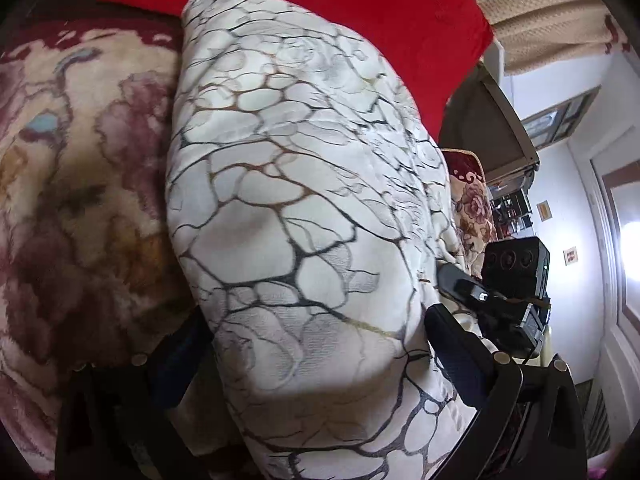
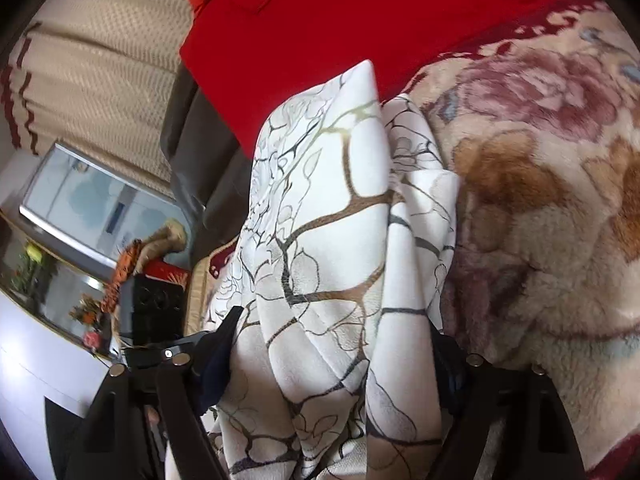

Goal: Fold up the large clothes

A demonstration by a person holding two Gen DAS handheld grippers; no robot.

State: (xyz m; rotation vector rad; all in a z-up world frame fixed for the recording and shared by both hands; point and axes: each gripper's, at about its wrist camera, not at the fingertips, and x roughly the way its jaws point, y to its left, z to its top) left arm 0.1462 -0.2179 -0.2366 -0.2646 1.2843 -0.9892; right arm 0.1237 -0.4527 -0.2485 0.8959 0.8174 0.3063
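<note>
A thick white garment [image 1: 288, 200] with black and brown vein-like lines lies bunched on a floral plush blanket [image 1: 80, 168]. In the left wrist view it fills the gap of my left gripper [image 1: 316, 320], whose fingers [image 1: 452, 344] press its sides. My right gripper [image 2: 336, 320] is likewise shut on a folded bundle of the same garment [image 2: 332, 220], which hangs down between its fingers [image 2: 228, 332]. Each view shows the other gripper beside the cloth: the right one [image 1: 516, 280] and the left one [image 2: 156, 312]. The cloth hides the inner pads.
A red cover [image 1: 360, 8] lies across the bed beyond the garment. A beige curtain [image 2: 100, 60], a mirror [image 2: 92, 200] and a white dresser with flowers [image 2: 32, 360] stand beside the bed. A white door [image 1: 616, 240] is at the side.
</note>
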